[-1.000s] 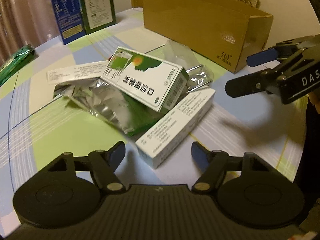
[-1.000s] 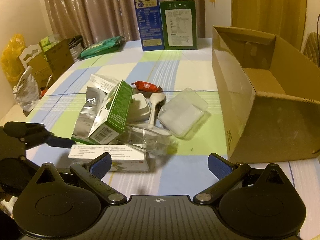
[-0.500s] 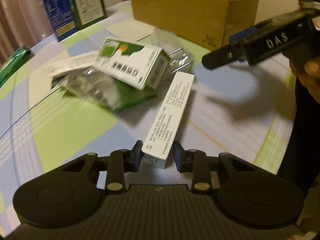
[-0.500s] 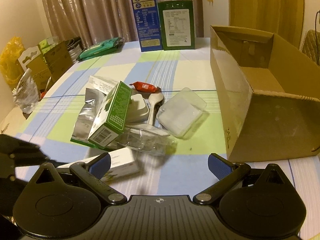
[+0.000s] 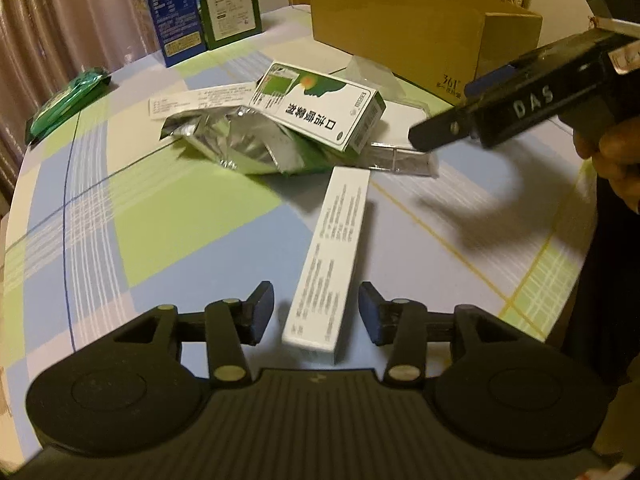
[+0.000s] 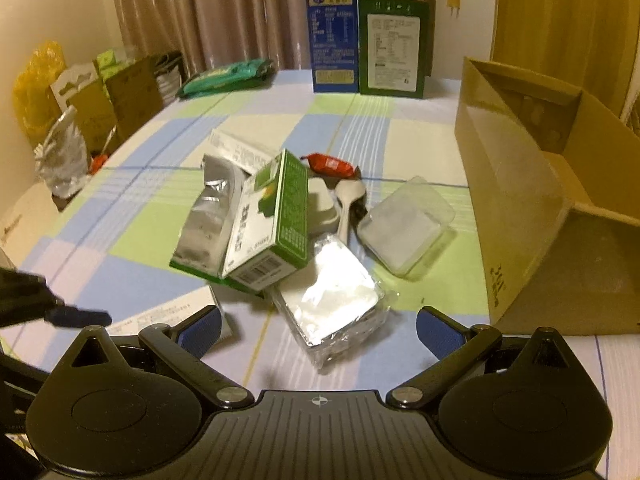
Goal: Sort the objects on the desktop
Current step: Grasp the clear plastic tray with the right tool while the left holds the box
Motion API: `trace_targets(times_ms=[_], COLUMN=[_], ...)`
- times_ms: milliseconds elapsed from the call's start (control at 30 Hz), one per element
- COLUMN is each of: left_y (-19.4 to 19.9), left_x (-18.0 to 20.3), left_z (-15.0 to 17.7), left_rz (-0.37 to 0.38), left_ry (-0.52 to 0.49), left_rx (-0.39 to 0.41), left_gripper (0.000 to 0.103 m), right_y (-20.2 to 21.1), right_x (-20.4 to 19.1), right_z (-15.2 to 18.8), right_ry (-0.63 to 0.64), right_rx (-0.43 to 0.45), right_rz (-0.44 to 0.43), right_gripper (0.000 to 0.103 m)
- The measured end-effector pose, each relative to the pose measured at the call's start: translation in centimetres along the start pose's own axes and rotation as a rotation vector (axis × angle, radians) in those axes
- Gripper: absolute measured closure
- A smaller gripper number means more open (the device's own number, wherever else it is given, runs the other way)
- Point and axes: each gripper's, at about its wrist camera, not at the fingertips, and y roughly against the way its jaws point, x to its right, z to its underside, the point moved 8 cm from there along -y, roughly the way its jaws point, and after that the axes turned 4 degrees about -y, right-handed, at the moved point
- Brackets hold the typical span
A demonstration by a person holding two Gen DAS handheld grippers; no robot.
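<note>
Jaws of the left gripper [image 5: 316,310], just opening, flank the white box [image 5: 330,258] untouched; right gripper [image 6: 318,326] gapes wide.

- both views were lit by warm, yellowish indoor light, moderately dim, with dark vignetted corners.
- strong fisheye distortion bent the table [image 5: 168,216] edge and the curtain [image 6: 224,12] towards the frame borders.
- the right gripper [image 5: 440,136] cast a soft, broad shadow onto the cloth beneath it in the left wrist view.
- glare burned out the top of the clear plastic tray [image 6: 336,300] and glinted on the foil pouch [image 6: 212,216].
- fine print on the long white box [image 5: 332,256] was smeared by motion blur.
</note>
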Motion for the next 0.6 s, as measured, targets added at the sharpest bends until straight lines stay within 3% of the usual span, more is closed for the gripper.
trace_targets(times_ms=[133, 200, 300, 533, 600], left_y=[-1.3, -1.6, -1.4, -1.2, -1.3], left_x=[0.0, 0.0, 0.0, 0.5, 0.5], left_z=[-0.9, -0.8, -0.6, -0.9, -1.2], left_rz=[0.027, 0.037, 0.05, 0.042, 0.03], left_ry=[-0.002, 0.023, 0.069, 0.098, 0.103], left_rx=[-0.02, -0.035, -0.038, -0.002, 0.011], left_gripper=[0.064, 0.075, 0.079, 0.079, 0.065], right_y=[-1.0, -1.4, -2.1, -5.3, -5.8], right_x=[0.4, 0.2, -0.3, -0.6, -0.5], right_z=[0.1, -0.1, -0.5, 0.0, 0.0], right_ry=[0.028, 0.073, 0.19, 0.338, 0.349], right_rx=[-0.026, -0.039, -0.034, -0.096, -0.1], right_rz=[-0.008, -0.015, -0.004, 0.002, -0.001], right_gripper=[0.002, 0.002, 0.002, 0.002, 0.003])
